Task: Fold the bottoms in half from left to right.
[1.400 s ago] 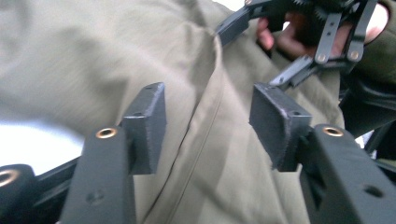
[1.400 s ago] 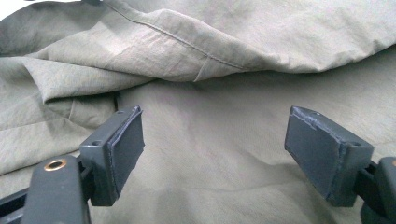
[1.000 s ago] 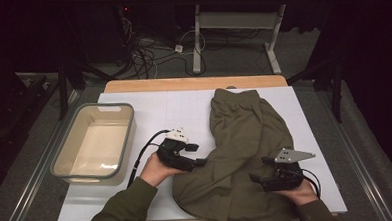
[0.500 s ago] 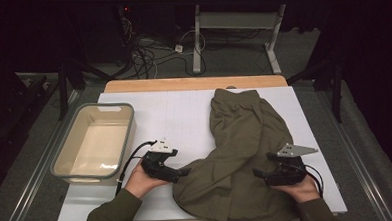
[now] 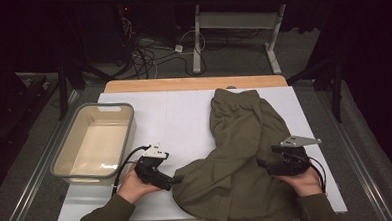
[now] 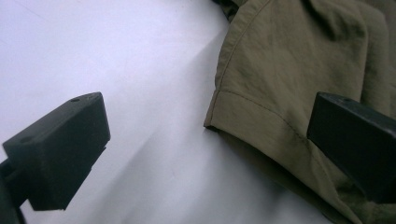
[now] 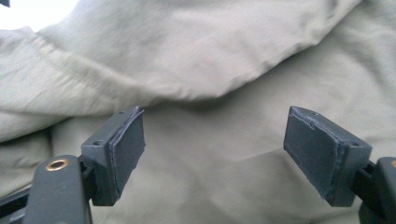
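Note:
An olive green garment (image 5: 241, 153) lies crumpled on the white mat (image 5: 174, 121), its near part spread toward the front edge. My left gripper (image 5: 178, 180) sits low at the garment's left hem. In the left gripper view the gripper (image 6: 205, 112) stands wide open, its jaws having just been opening; the stitched hem (image 6: 261, 121) lies between them untouched. My right gripper (image 5: 262, 163) rests over the garment's right side. In the right gripper view this gripper (image 7: 212, 128) is open just above the cloth (image 7: 210, 56), having closed slightly, with nothing pinched.
A clear plastic tub (image 5: 127, 128) with a pale inside stands at the left of the mat, close to my left hand. A wooden strip (image 5: 193, 83) runs along the table's far edge. Bare mat lies between the tub and the garment.
My left gripper has drawn back from the garment's fold toward the near edge and lower, and its jaws have opened. The right hand has barely shifted.

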### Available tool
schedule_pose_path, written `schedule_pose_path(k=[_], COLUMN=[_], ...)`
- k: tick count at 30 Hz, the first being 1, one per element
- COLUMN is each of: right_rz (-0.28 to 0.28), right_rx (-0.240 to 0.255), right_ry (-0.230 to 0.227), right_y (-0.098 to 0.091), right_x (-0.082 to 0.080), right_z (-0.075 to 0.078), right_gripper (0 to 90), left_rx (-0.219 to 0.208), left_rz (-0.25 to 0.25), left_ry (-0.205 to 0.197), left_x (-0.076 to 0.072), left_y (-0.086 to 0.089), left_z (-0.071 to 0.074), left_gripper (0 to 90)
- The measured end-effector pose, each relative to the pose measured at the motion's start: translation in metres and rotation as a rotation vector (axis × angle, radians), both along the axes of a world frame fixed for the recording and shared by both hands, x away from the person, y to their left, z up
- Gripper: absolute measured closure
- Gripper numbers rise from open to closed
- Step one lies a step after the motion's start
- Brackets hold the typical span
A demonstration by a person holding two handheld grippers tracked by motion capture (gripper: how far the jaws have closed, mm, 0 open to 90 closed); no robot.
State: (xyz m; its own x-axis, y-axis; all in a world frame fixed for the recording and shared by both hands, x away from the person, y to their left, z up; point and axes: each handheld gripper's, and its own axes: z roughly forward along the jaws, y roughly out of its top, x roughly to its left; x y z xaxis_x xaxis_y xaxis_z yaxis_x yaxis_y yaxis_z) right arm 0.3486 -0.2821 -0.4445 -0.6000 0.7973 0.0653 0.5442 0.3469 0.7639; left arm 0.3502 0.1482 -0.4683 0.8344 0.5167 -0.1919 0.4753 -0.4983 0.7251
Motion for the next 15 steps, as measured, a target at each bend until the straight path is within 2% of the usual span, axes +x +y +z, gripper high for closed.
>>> schedule_pose_path(k=[3,5,9,15], right_rz=[-0.016,-0.016,-0.028,-0.056], right_rx=[-0.014,-0.010,-0.008,-0.029], right_ry=[0.005,0.003,0.000,-0.025], right_y=[-0.001,-0.002,-0.005,-0.005], right_x=[0.008,0.011,0.021,0.050], right_z=[0.005,0.007,0.010,0.020], right_gripper=[23.7,25.5,27.3,34.8], left_rx=[-0.004,-0.031,-0.033,-0.029], left_rz=[0.012,0.025,0.035,0.048], left_ry=[-0.002,-0.005,-0.002,0.005], left_x=[-0.001,-0.002,-0.002,-0.002], left_y=[0.002,0.005,0.006,0.010], left_z=[0.000,0.001,-0.001,-0.003], left_gripper=[0.0,0.0,0.0,0.0])
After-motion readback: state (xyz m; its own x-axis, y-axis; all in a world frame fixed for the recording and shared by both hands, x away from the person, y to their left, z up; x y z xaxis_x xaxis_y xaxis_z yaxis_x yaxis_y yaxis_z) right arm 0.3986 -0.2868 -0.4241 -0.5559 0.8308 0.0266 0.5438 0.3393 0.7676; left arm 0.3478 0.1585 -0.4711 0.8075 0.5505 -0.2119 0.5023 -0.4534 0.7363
